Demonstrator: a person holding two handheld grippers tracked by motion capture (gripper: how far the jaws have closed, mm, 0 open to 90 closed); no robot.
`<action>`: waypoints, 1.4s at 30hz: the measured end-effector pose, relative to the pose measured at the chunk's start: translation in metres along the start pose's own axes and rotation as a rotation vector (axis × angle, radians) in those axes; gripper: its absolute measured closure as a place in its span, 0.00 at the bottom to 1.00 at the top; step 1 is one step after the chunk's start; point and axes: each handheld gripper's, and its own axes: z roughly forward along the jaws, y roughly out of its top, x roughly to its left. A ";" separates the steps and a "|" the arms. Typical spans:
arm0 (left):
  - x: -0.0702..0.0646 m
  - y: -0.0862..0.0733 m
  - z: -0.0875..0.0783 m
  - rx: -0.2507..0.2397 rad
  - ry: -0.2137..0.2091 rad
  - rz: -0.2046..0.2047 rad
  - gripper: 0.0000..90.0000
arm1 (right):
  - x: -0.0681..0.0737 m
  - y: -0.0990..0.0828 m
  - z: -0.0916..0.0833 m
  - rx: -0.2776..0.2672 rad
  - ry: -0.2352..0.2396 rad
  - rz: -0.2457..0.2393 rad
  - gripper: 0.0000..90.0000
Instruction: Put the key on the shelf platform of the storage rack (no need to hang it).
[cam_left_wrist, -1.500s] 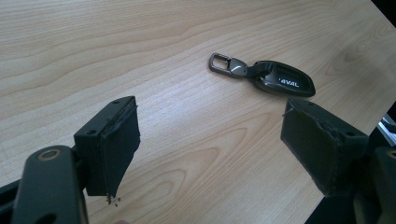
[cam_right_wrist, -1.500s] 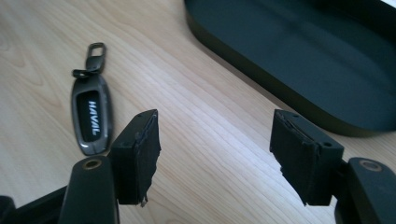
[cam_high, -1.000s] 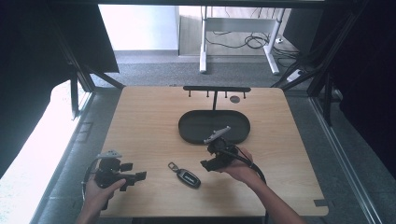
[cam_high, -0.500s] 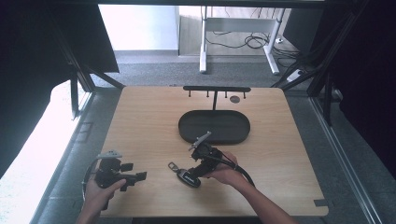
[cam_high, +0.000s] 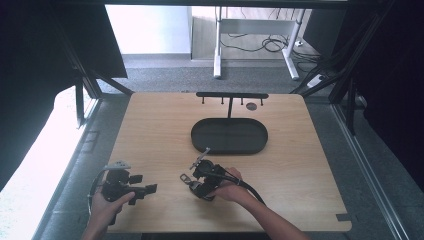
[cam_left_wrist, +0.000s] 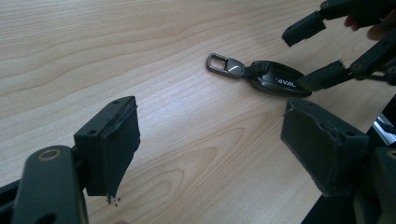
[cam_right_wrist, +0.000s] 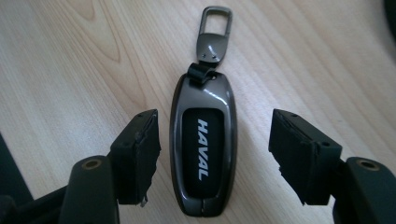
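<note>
- While the right gripper (cam_high: 192, 181) hangs low over the key fob (cam_high: 186, 177) in the high view, the fob lies flat on the desk (cam_high: 300, 165), near the front edge and well in front of the tray (cam_high: 229, 136). The hand and gripper hide most of the fob, so I cannot tell from here how well the jaws line up.
- Off to the left, the left gripper (cam_high: 145, 189) is held near the front edge, well apart from the fob. It holds nothing. A rack (cam_high: 231, 95) with hooks stands behind the tray, far from both hands. Nothing lies between the fob and the tray.
- Seen in the left gripper view, the left gripper (cam_left_wrist: 210, 154) has its jaws wide open over bare wood. The fob (cam_left_wrist: 275, 81) lies past them, with its metal clip (cam_left_wrist: 224, 66) pointing away. The right gripper's jaws sit on either side of the fob's far end.
- Up close in the right gripper view, the right gripper (cam_right_wrist: 215, 156) is partly open, and the fob (cam_right_wrist: 203, 144) lies between the pads, which do not touch it. I think the smooth, shiny shell could slip out if the pads close too high on it. The fob is thin and flat, so the pads may scrape the desk or push it along. The loose clip (cam_right_wrist: 214, 35) could swing once the fob is lifted.
</note>
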 end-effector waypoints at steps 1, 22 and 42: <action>0.000 0.000 0.000 0.001 -0.002 0.000 0.22 | 0.001 0.001 0.003 0.009 0.000 0.003 0.38; -0.001 0.000 0.002 0.004 -0.001 0.006 0.22 | 0.005 0.003 0.025 0.073 -0.026 -0.028 0.54; -0.001 0.000 0.000 -0.002 0.004 -0.001 0.22 | -0.007 0.009 -0.016 -0.038 -0.003 -0.013 0.55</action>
